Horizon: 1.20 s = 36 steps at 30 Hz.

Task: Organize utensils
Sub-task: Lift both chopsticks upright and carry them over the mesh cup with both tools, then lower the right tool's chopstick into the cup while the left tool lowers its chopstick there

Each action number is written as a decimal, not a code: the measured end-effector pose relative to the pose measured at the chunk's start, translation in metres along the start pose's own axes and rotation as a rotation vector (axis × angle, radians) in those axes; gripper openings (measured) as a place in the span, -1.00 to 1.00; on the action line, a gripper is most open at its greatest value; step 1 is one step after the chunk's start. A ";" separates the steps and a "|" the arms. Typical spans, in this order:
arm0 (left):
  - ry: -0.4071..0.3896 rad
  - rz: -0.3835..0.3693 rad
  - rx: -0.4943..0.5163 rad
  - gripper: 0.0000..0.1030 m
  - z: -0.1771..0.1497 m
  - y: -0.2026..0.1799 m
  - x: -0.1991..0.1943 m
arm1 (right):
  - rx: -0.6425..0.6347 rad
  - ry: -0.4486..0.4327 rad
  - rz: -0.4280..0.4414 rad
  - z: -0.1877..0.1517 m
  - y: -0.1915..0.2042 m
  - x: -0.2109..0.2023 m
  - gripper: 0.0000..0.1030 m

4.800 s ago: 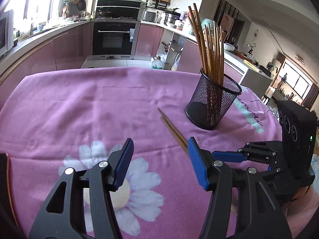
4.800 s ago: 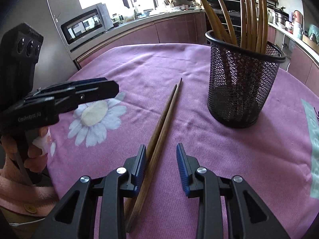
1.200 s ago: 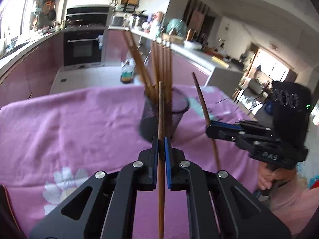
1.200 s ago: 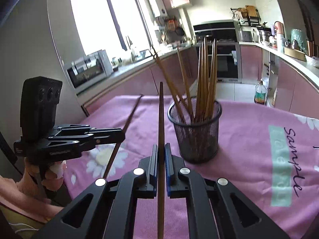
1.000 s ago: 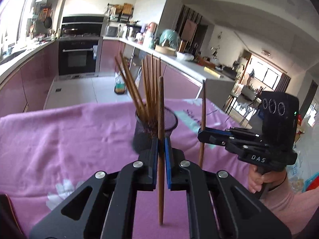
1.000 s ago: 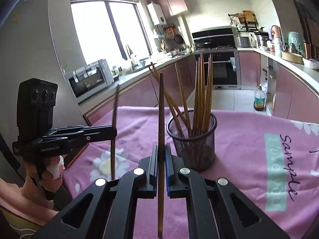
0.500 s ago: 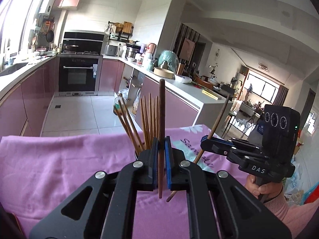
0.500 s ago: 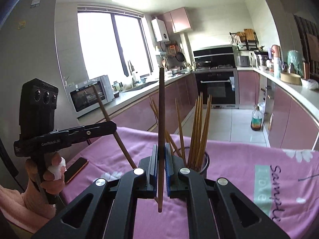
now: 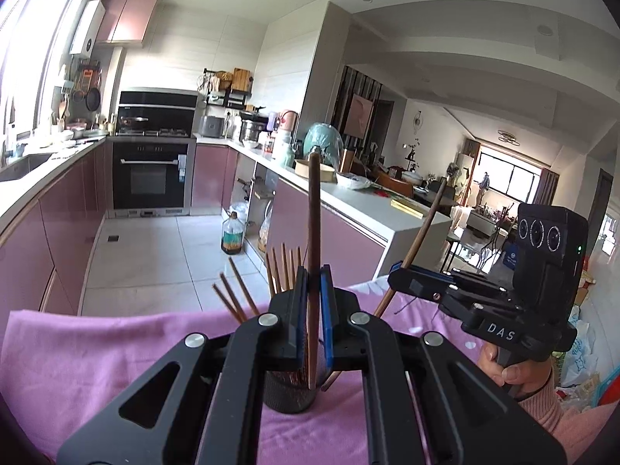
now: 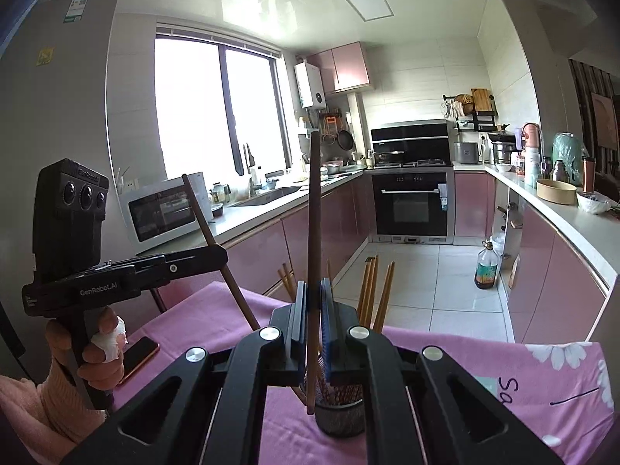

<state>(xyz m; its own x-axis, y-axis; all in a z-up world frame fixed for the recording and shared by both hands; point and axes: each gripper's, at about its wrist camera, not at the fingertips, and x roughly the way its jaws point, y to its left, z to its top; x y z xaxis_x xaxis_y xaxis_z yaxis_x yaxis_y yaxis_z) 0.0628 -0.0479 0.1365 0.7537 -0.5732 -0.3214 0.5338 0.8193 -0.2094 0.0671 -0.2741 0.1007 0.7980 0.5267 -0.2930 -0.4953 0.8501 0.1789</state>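
Pink tablecloth (image 9: 97, 356) below, each tool clenched on one slim brown chopstick (image 9: 313, 232)

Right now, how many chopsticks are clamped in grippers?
2. Left chopstick stands upright in the left gripper; right chopstick upright in the right gripper. The rest stand in the mesh holder, partly hidden behind the grippers.

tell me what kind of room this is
A home kitchen, open to a living area. A built-in oven sits among pink cabinets, a microwave stands on the counter by the window, and a table with a pink cloth holds a mesh holder of chopsticks.
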 end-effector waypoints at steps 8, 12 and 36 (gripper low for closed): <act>0.020 0.021 0.000 -0.86 0.005 -0.002 0.012 | 0.020 0.004 -0.012 0.001 -0.009 0.015 -0.90; 0.050 0.036 0.006 -0.86 0.000 -0.004 0.020 | 0.034 0.023 -0.020 -0.002 -0.014 0.025 -0.90; 0.159 0.057 0.000 -0.86 -0.012 0.024 0.057 | 0.059 0.111 -0.049 -0.017 -0.021 0.052 -0.90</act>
<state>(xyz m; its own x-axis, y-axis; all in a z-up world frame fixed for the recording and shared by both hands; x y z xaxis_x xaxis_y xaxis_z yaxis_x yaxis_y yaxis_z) 0.1142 -0.0604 0.1015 0.7125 -0.5168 -0.4747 0.4920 0.8502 -0.1872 0.1131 -0.2645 0.0657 0.7758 0.4842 -0.4046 -0.4332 0.8749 0.2164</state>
